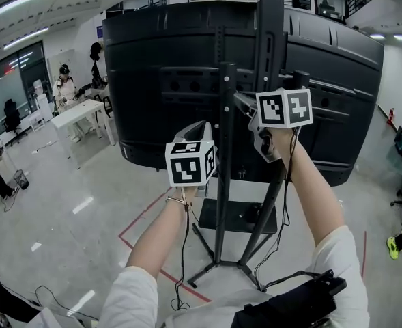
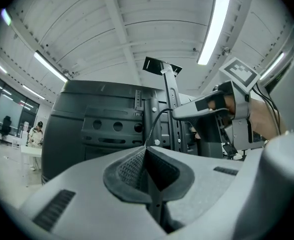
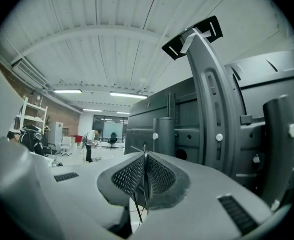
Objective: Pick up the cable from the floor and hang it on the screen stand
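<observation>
**Finding.** The left hand-held gripper (image 2: 146, 149) is pressed together on the thin black cable (image 2: 157, 114). The right hand-held gripper (image 3: 145, 156) is likewise pinched on it. The cable spans the two, raised close to the screen stand (image 1: 226, 149), and appears not yet hung.

**Risk.** Both grips sit at the very pad tips, so tension between them could pull the thin cable free. On a smooth upright, the cable could slide off and drop to the floor.

**Count.** Two hand-held grippers, one cable, one screen stand, one screen (image 1: 160, 80).
</observation>
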Available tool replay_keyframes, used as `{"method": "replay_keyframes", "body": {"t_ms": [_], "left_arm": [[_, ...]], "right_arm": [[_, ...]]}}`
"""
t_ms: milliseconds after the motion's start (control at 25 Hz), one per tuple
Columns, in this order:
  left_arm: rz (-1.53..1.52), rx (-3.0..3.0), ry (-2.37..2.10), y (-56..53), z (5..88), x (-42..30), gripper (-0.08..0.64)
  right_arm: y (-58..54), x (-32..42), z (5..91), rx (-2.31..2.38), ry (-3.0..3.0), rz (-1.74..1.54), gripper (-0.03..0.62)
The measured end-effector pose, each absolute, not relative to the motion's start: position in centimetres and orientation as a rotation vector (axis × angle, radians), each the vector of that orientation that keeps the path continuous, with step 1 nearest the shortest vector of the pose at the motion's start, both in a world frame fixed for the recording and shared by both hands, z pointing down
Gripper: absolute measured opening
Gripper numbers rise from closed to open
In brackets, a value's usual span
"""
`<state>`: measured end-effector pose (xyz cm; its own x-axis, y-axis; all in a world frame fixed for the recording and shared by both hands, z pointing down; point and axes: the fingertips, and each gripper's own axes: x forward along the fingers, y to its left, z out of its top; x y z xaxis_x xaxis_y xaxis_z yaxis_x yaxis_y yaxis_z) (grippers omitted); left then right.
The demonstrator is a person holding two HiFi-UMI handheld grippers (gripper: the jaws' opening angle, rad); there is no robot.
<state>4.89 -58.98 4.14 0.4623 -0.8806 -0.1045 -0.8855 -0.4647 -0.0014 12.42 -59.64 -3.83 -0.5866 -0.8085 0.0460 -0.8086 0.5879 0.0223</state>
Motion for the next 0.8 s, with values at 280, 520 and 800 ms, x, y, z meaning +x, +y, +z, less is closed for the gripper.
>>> {"method": "replay_keyframes", "body": {"t_ms": [280, 520, 800], "left_arm": [[0.133, -2.597, 1.609, -59.7, 1.3, 4.2, -0.001], [0.155, -2.594, 1.589, -60.1, -1.6, 4.4, -0.001], [0.138, -2.572, 1.572, -61.1, -4.3, 4.8, 0.0]], "right_arm": [[-60.4, 12.6, -8.4, 1.436, -2.746, -0.072, 0.029], [-61.4, 12.5, -12.4, 1.48, -2.728, -0.133, 0.028], [-64.1, 12.4, -14.3, 1.506, -2.687, -0.123, 0.029]]}}
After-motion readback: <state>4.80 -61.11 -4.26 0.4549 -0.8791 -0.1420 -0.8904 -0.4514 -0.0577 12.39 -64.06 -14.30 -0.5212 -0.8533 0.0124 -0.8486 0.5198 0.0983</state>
